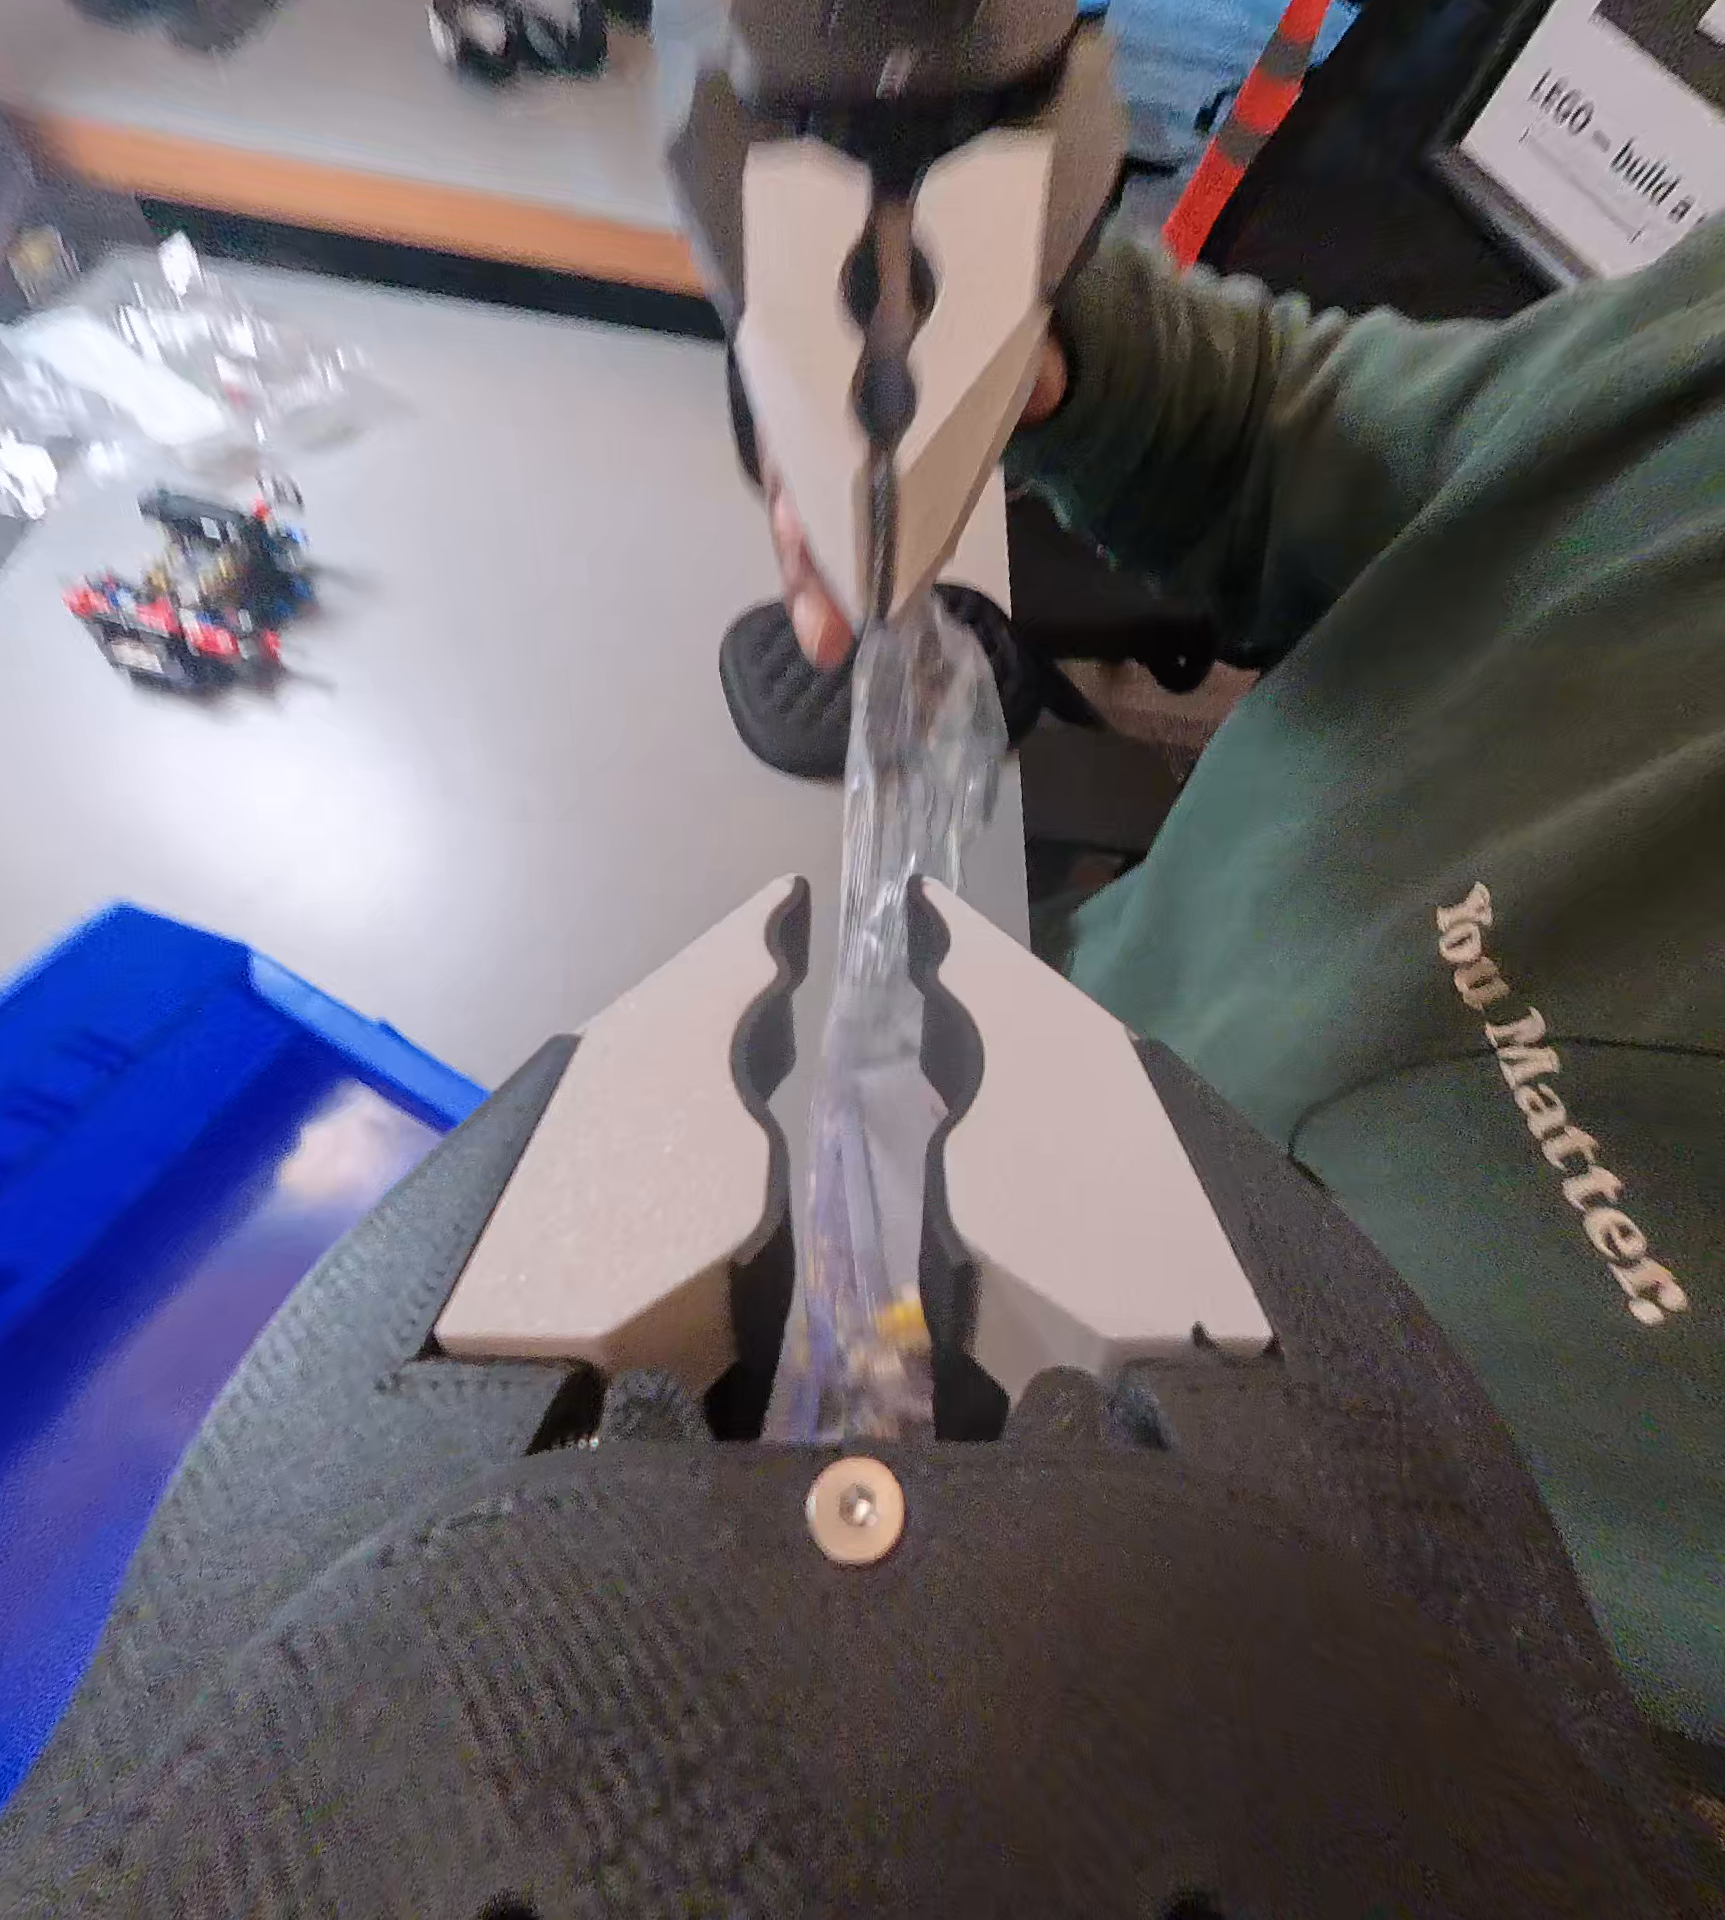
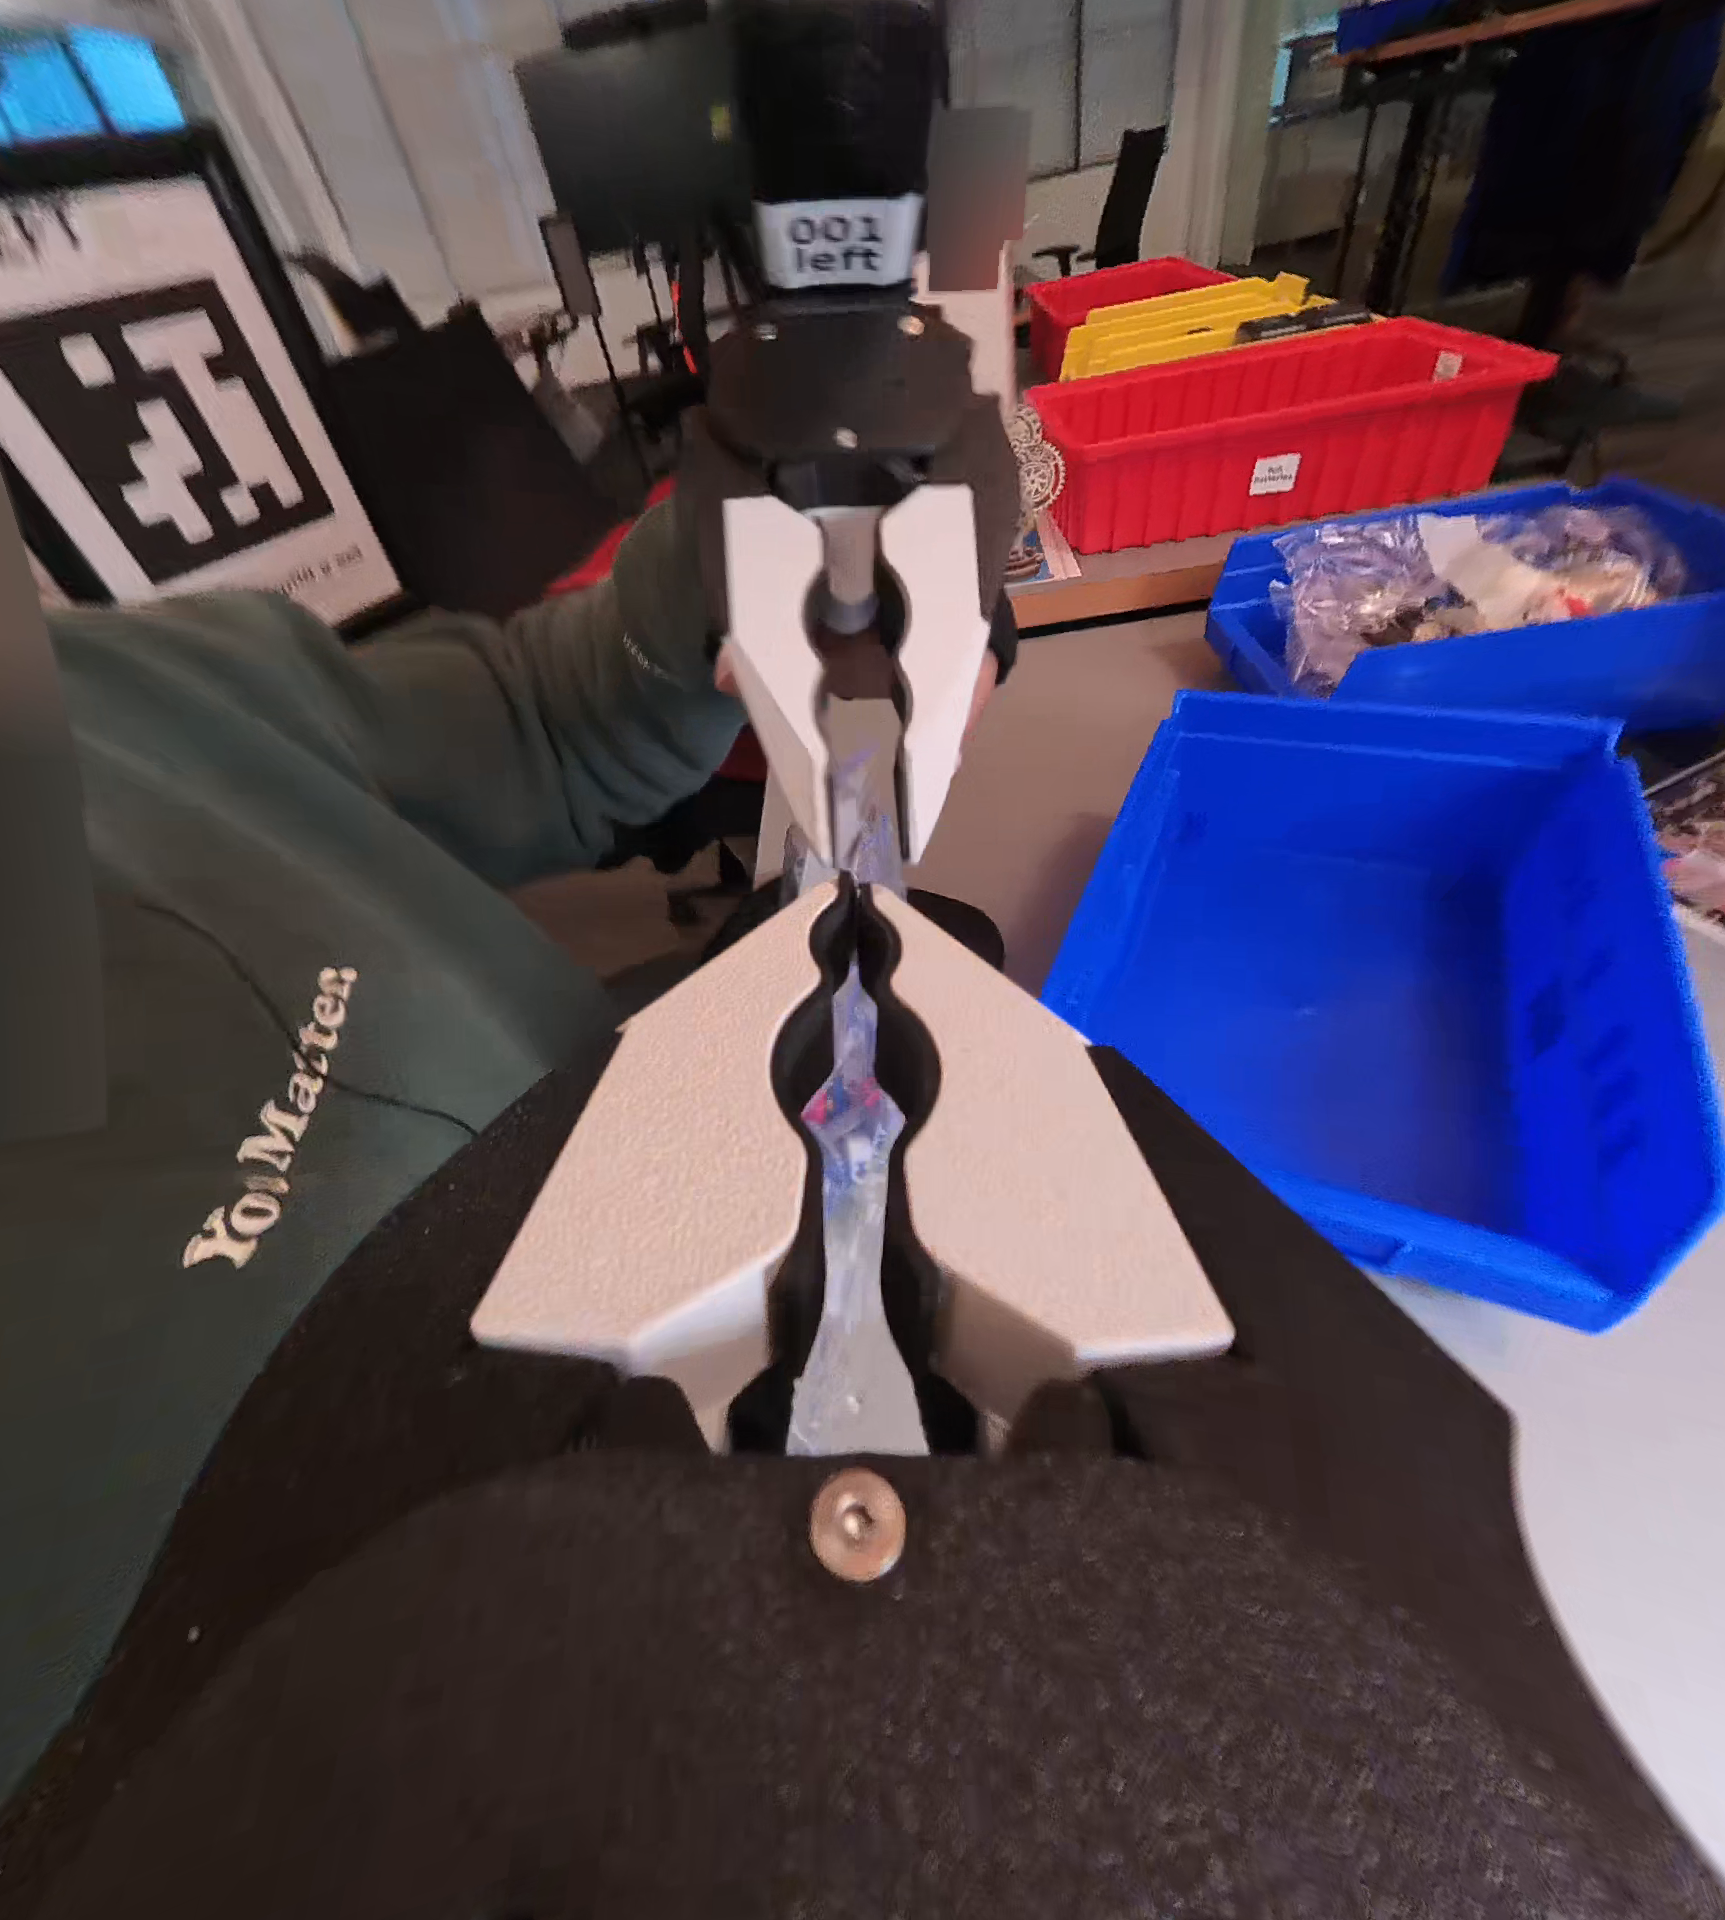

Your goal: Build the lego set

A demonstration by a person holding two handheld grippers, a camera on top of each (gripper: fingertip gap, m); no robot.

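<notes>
A clear plastic bag (image 1: 915, 769) of small lego pieces is stretched between my two grippers, above the near edge of the grey table (image 1: 473, 748). My left gripper (image 1: 858, 888) is closed on one end, and the bag runs back between its fingers. My right gripper (image 1: 879, 608) faces it, shut on the other end. In the right wrist view the right gripper (image 2: 853, 883) pinches the bag (image 2: 858, 1049), and the left gripper (image 2: 863, 842) sits just beyond it, tip to tip. A part-built black and red lego model (image 1: 193, 592) stands on the table to the left.
An empty blue bin (image 2: 1409, 987) is beside the grippers, with a second blue bin (image 2: 1512, 582) of bags behind it and red bins (image 2: 1284, 447) farther back. Loose clear bags (image 1: 141, 364) lie beyond the model. A person's green sweatshirt (image 1: 1460, 727) is close by. Some 5 cm of space lies between my two pairs of fingers.
</notes>
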